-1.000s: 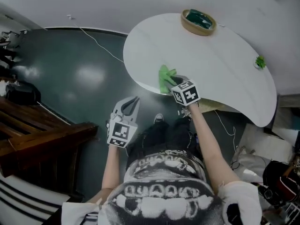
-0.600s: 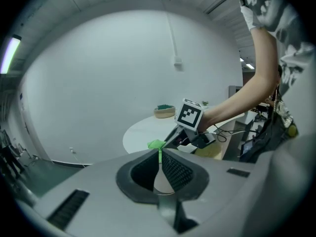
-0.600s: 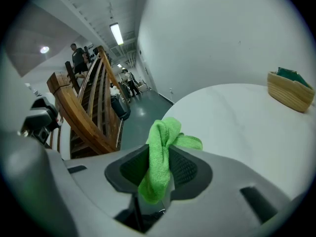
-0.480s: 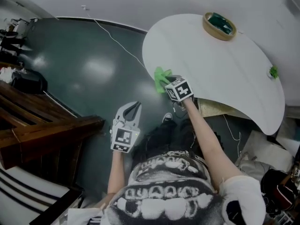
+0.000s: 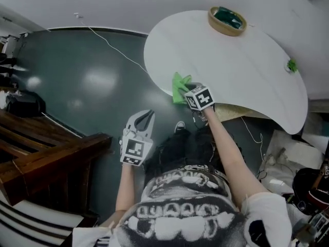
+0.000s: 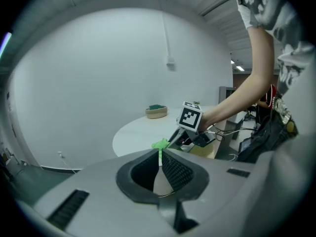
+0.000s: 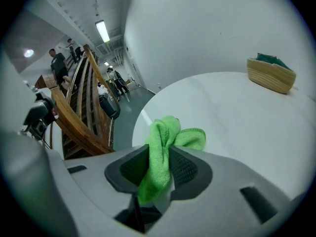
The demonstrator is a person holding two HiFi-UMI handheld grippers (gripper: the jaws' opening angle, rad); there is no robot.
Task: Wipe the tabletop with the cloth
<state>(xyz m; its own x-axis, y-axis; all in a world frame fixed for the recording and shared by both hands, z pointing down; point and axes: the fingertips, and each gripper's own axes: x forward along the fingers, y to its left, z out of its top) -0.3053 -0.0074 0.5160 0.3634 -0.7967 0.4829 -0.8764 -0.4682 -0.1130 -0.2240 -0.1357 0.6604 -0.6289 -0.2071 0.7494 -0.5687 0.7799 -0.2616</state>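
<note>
A bright green cloth (image 5: 180,88) lies bunched at the near-left rim of the white round table (image 5: 241,71). My right gripper (image 5: 187,90) is shut on the cloth and holds it against the tabletop edge. In the right gripper view the cloth (image 7: 165,147) is pinched between the two dark pads and bulges above them, with the white table (image 7: 242,127) spreading beyond. My left gripper (image 5: 146,115) hangs over the dark floor, left of the table and below it, shut on nothing. The left gripper view looks past its closed jaws (image 6: 159,154) toward the cloth (image 6: 160,144) and the right hand.
A wicker basket (image 5: 226,20) with something dark green inside stands at the table's far edge. A small green item (image 5: 292,65) sits near the right rim. A wooden stair railing (image 5: 51,153) runs at the left. A white cable (image 5: 110,48) crosses the floor. People (image 7: 59,65) stand far back.
The right gripper and cloth have shifted slightly along the table's near-left rim. The head view has swayed. The left gripper stays low and shut.
</note>
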